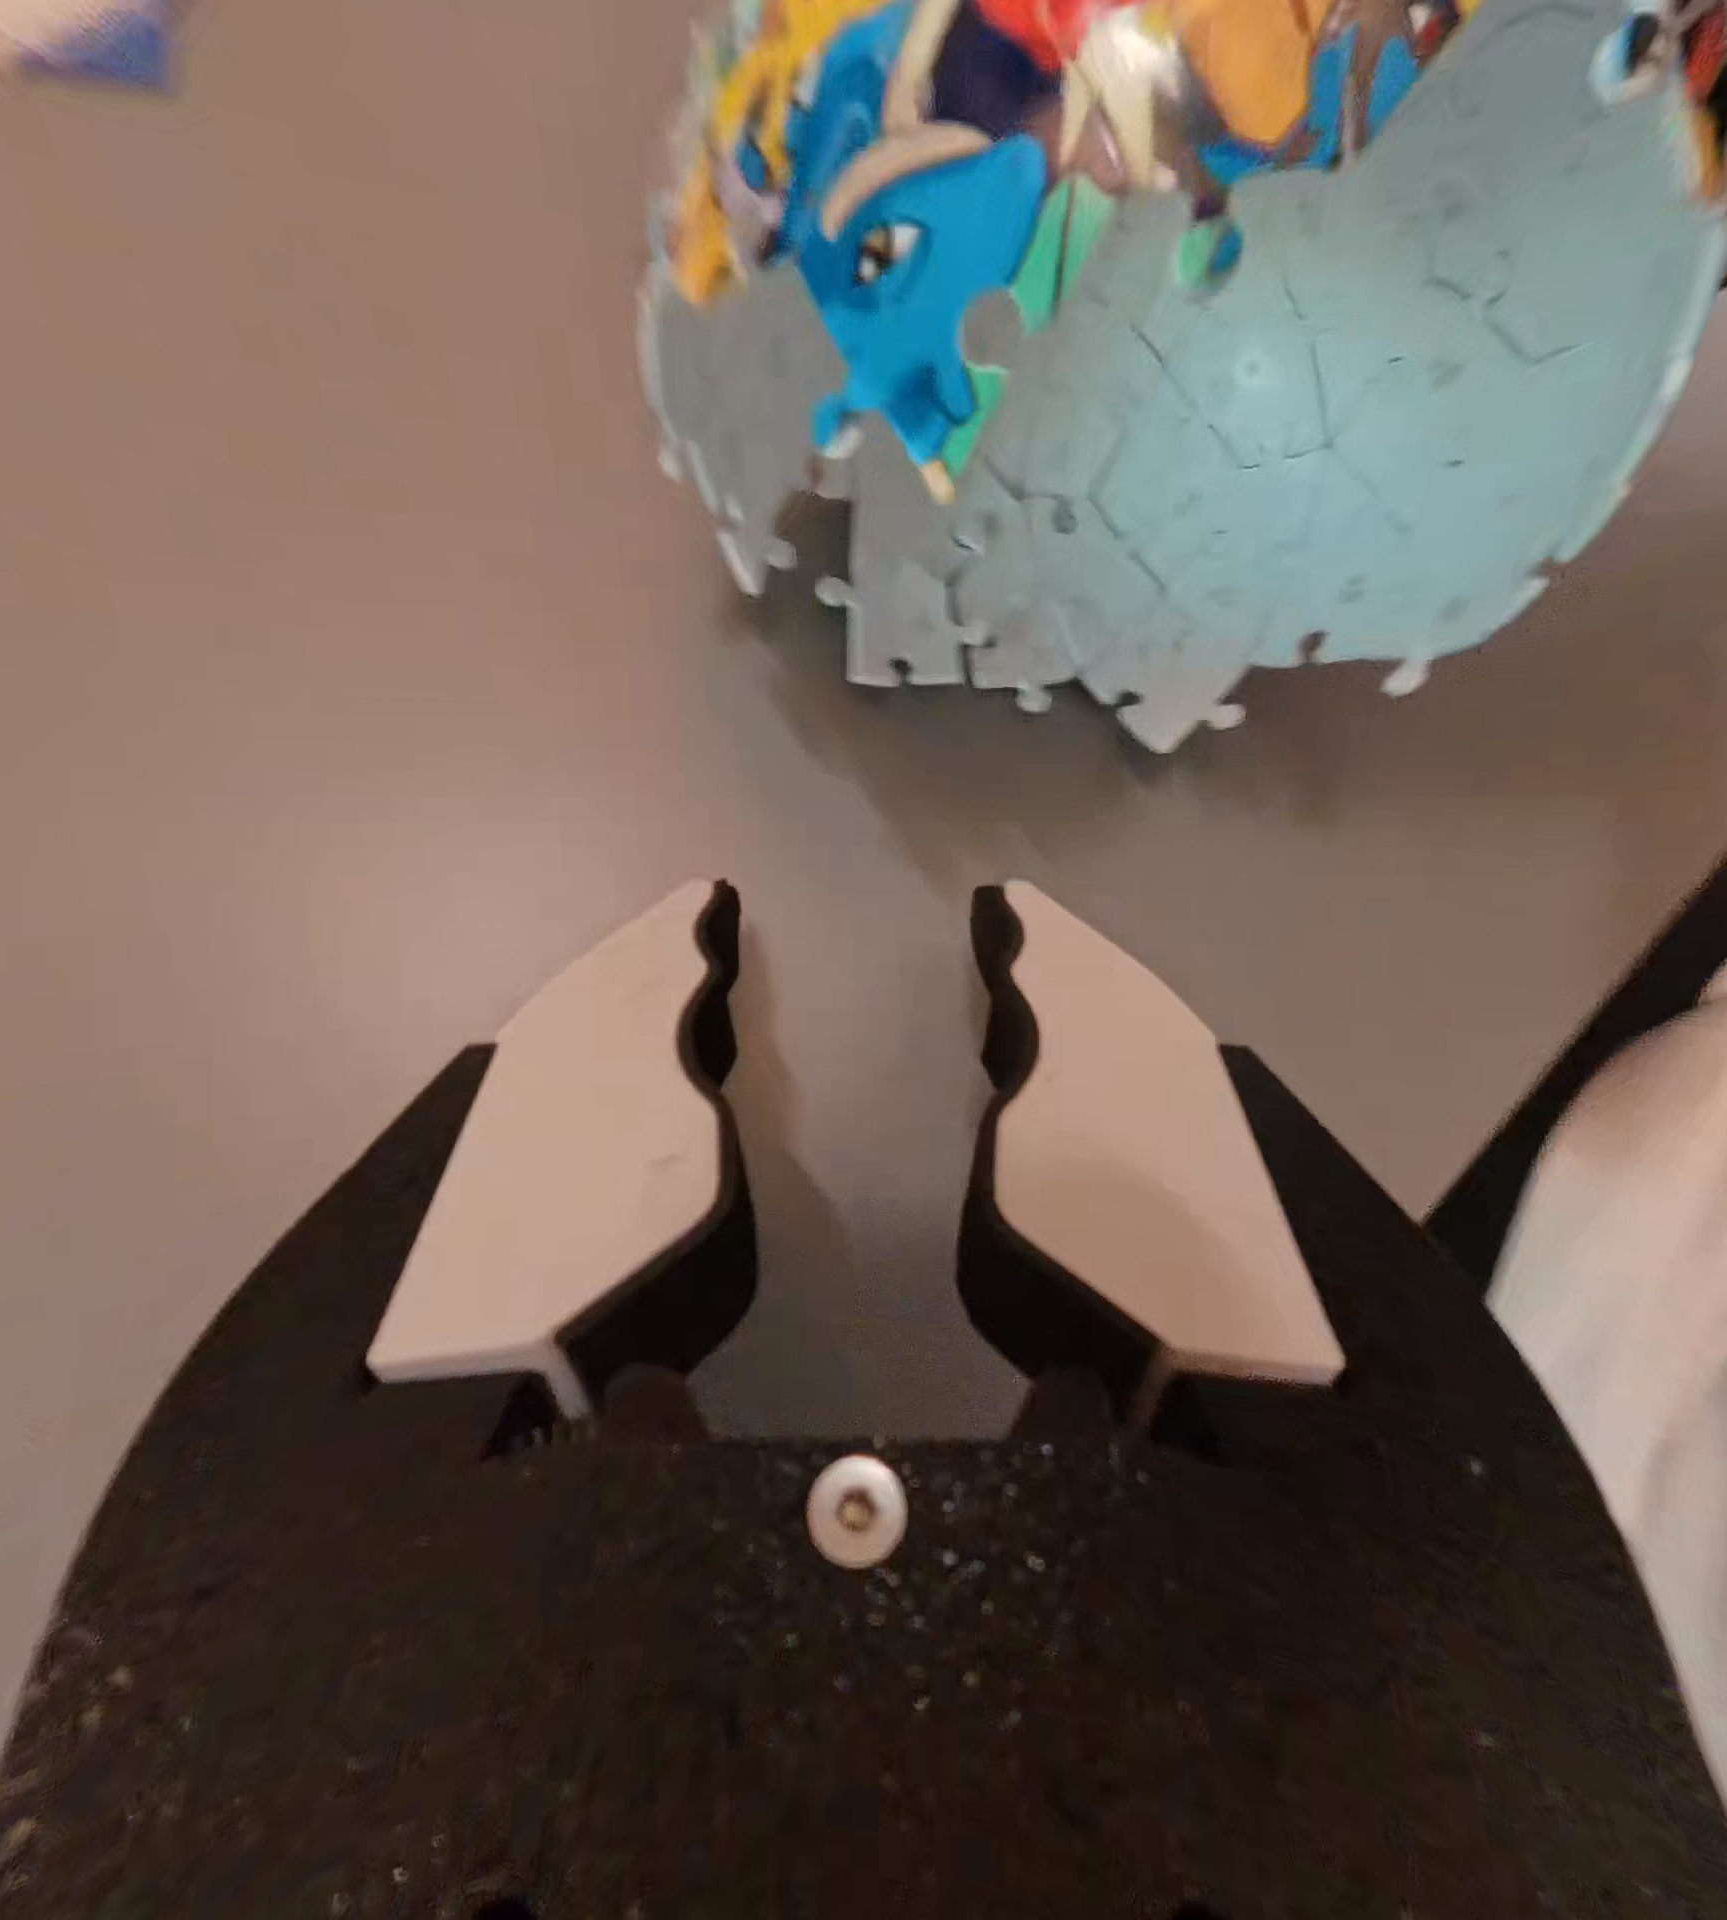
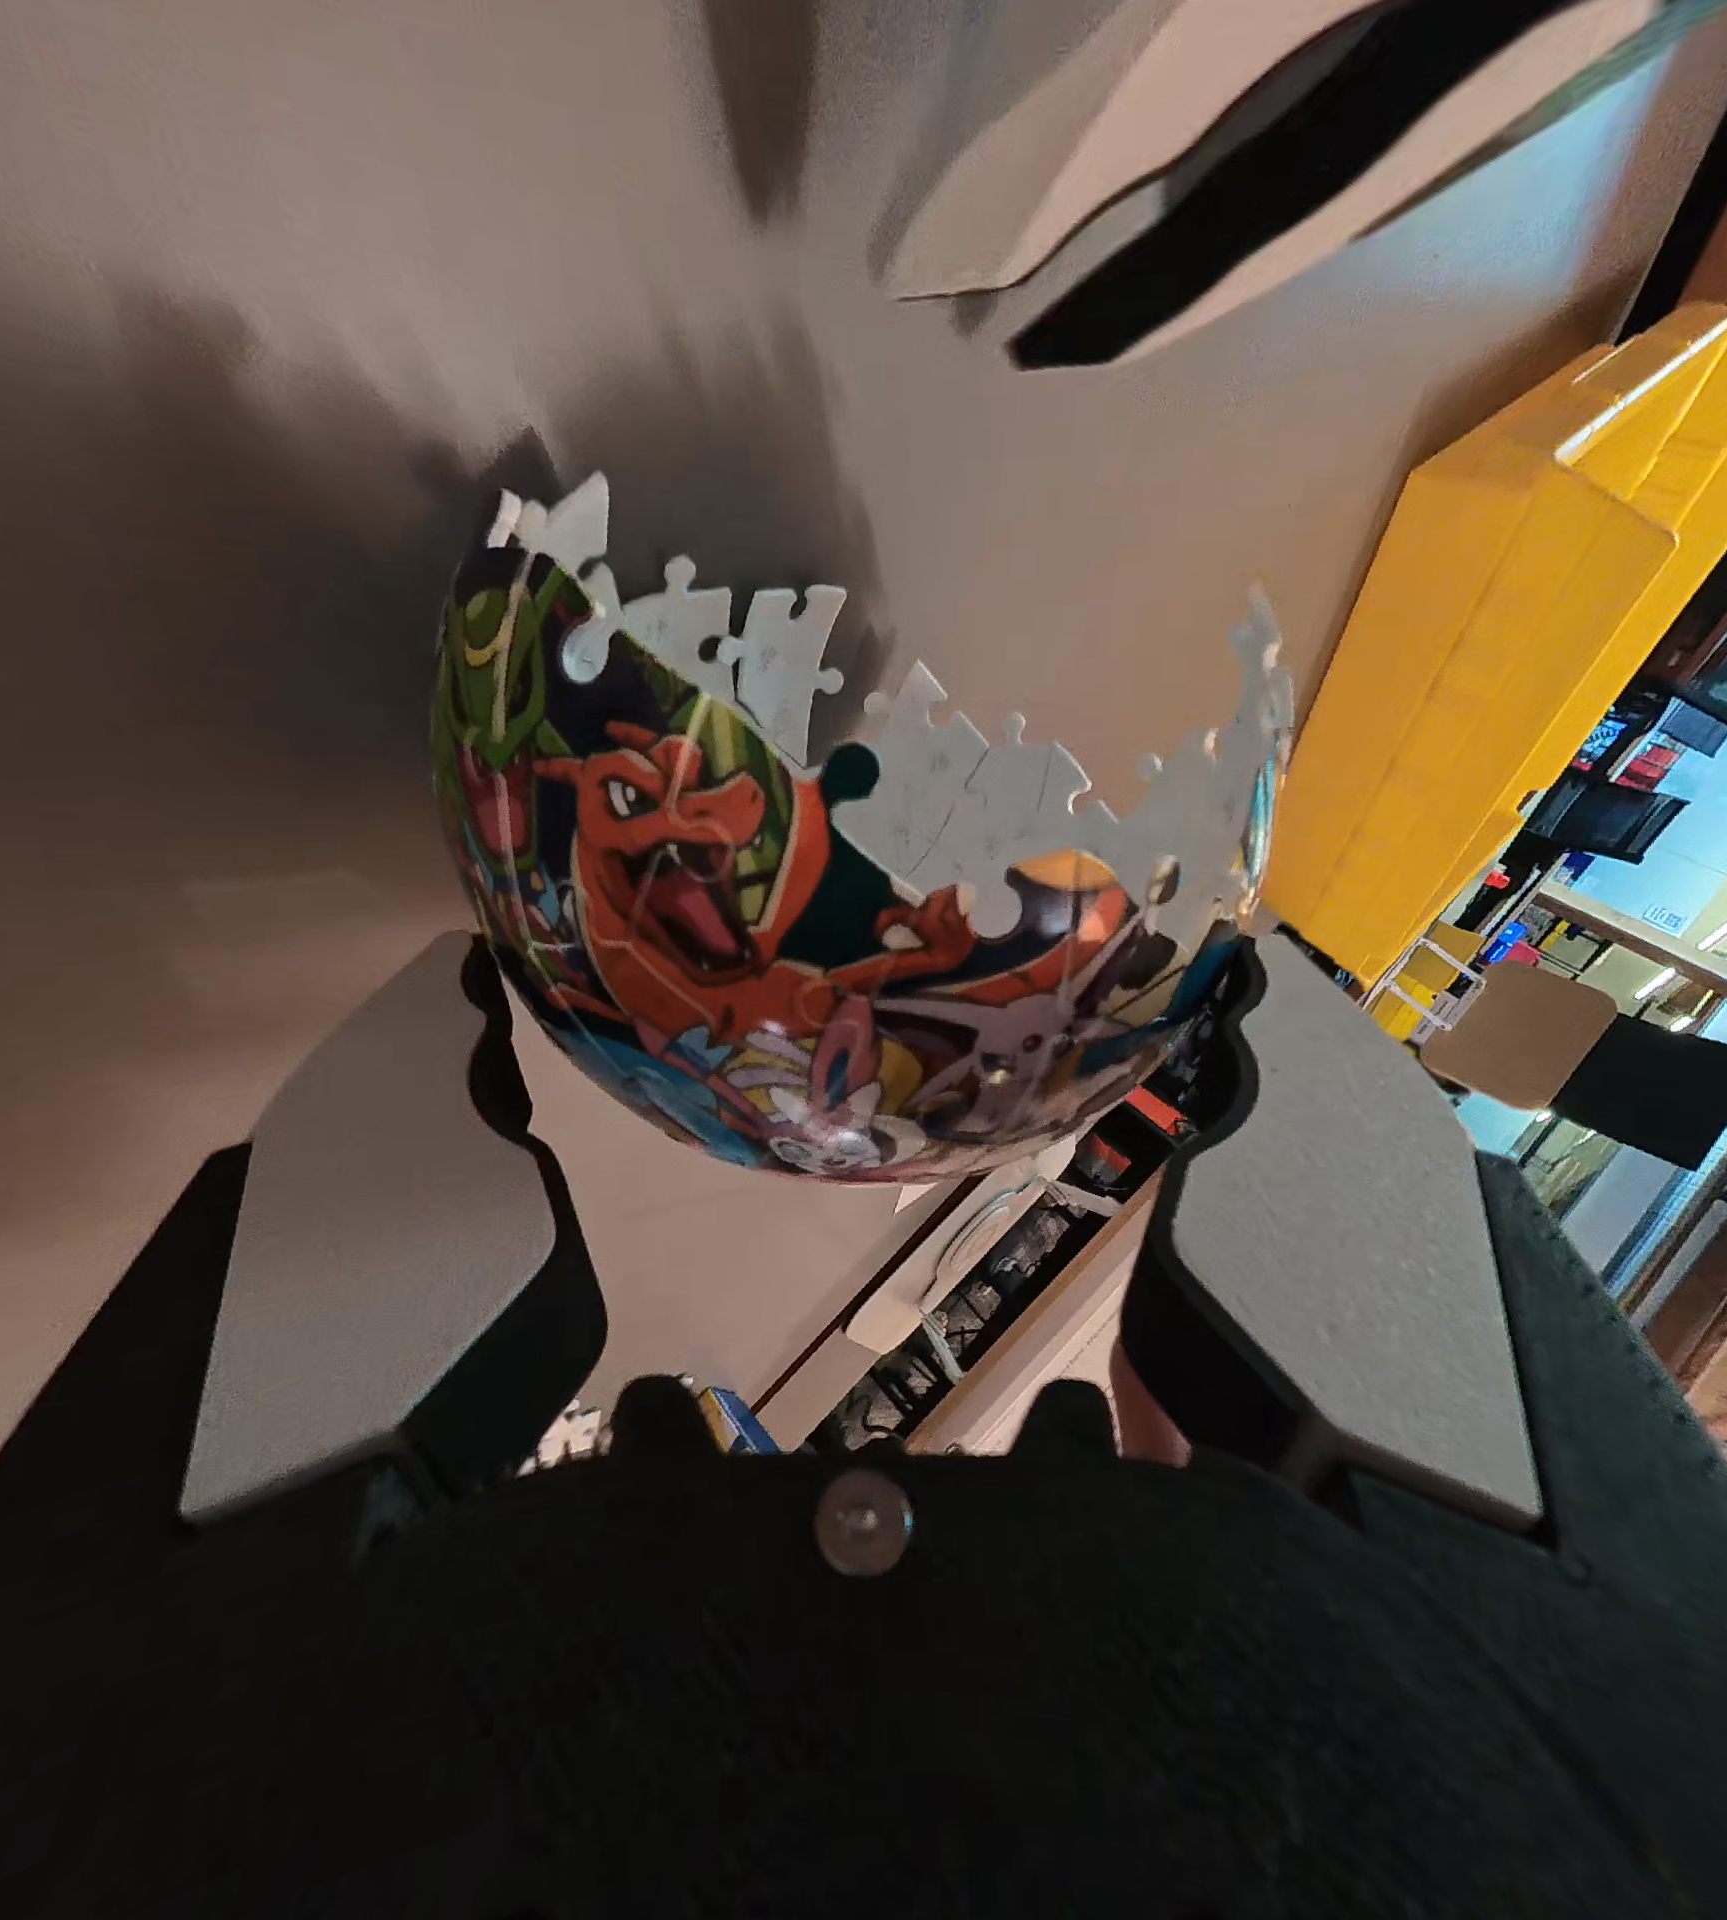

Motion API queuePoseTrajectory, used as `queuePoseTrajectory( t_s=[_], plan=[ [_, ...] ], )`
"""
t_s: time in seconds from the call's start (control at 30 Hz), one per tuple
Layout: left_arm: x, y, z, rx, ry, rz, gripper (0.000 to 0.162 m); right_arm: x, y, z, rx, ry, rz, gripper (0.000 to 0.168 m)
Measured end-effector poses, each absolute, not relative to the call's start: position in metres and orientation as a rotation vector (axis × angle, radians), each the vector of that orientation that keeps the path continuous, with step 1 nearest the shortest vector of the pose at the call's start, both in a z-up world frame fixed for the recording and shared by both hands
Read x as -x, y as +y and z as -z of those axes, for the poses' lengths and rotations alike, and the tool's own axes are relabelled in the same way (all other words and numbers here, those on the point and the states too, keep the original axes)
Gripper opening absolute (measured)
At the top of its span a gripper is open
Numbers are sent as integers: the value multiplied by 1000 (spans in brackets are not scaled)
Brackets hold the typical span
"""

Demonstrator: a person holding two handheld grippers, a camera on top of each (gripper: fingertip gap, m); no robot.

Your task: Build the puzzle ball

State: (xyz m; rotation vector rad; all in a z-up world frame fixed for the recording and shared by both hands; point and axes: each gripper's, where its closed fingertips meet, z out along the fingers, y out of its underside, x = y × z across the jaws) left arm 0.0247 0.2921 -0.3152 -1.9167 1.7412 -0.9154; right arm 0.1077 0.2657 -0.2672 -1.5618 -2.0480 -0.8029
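Observation:
The partly built puzzle ball point(image 2: 693, 862) is an open shell with colourful cartoon creatures outside and pale blue-grey inside, and its rim is jagged. My right gripper point(image 2: 864, 956) is shut on it, one fingertip on each side, and holds it above the table. In the left wrist view the ball point(image 1: 1254, 416) is at the upper right, with its hollow inside facing the camera. My left gripper point(image 1: 854, 914) is open and empty, below and to the left of the ball. It also shows blurred at the top of the right wrist view point(image 2: 1254, 177).
The grey table point(image 1: 319, 520) lies under both grippers; its dark edge point(image 1: 1669, 987) runs along the right. A white sleeve point(image 1: 1669, 1351) is at the right. A yellow box point(image 2: 1524, 644) stands beyond the ball. Something blurred and blue point(image 1: 100, 47) lies at the far left.

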Motion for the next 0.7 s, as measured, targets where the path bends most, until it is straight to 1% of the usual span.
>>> queuePoseTrajectory(
  t_s=[0.07,0.1,0.17,0.23,0.33,0.43,0.57,0.6,0.7],
  plan=[
    [-33,292,320,1973,1624,954,40,-103,265,267,1543,-2074,818,127],
    [-38,298,320,1994,1533,941,33,-102,265,267,1534,-2086,831,127],
    [-44,308,316,2038,1382,949,33,-99,264,267,1526,-2104,846,127],
    [-48,311,317,2085,1331,939,39,-98,264,267,1531,-2104,842,127],
    [-52,319,322,2023,1396,795,63,-98,263,268,1539,-2090,829,127],
    [-60,320,326,2011,1453,752,75,-91,261,269,1535,-2083,782,127],
    [-72,326,328,2018,1445,701,83,-82,260,270,1540,-2058,715,128],
    [-73,327,330,2011,1451,673,81,-82,260,271,1545,-2047,700,128],
    [-77,327,330,2008,1456,655,83,-84,260,271,1559,-2014,693,128]
  ],
)
